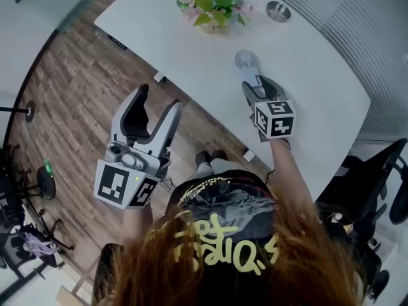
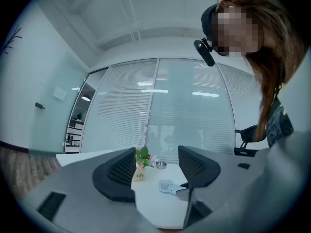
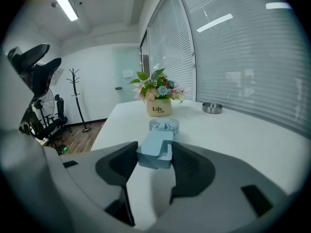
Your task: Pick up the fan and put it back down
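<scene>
A pale blue hand-held fan (image 1: 247, 65) lies on the white table (image 1: 319, 75), its round head pointing away from me and its handle toward me. My right gripper (image 1: 258, 89) reaches down at a slant onto the handle. In the right gripper view the fan's handle (image 3: 156, 148) fills the gap between the two dark pads of the right gripper (image 3: 154, 153), touching both. My left gripper (image 1: 157, 102) hovers open and empty over the wooden floor, short of the table's near edge. From the left gripper view the fan (image 2: 166, 186) shows far off between the spread pads of the left gripper (image 2: 156, 171).
A pot of flowers (image 1: 215, 8) stands at the table's far side, with a small metal dish (image 1: 278, 10) to its right. A black office chair (image 1: 376, 190) sits at the right. The table's near edge runs diagonally beside the wooden floor (image 1: 70, 107).
</scene>
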### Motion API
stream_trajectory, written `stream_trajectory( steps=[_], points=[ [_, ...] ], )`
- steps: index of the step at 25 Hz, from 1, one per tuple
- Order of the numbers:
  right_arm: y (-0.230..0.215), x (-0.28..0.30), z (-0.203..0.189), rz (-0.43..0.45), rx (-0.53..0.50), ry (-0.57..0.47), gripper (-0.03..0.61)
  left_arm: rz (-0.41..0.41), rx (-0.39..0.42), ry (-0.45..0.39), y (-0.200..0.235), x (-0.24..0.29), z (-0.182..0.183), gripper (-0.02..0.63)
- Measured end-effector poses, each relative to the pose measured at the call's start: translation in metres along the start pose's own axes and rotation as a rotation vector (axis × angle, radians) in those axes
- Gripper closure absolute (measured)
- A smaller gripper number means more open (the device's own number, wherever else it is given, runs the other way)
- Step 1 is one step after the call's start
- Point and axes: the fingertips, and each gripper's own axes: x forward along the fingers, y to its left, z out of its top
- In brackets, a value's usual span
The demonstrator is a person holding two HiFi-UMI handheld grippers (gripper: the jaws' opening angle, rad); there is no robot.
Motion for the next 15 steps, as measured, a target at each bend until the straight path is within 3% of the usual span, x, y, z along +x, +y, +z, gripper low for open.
stream_trajectory(
  steps=[7,15],
  points=[
    [0.005,-0.011,0.018,0.021,-0.042,-0.056,0.359,0.008,0.009,0.006,-0.004,-0.002,-0.001,0.353],
    [0.018,-0.046,0.081,0.061,-0.069,-0.232,0.359,0.014,0.034,-0.02,-0.004,0.002,0.01,0.354]
  ],
)
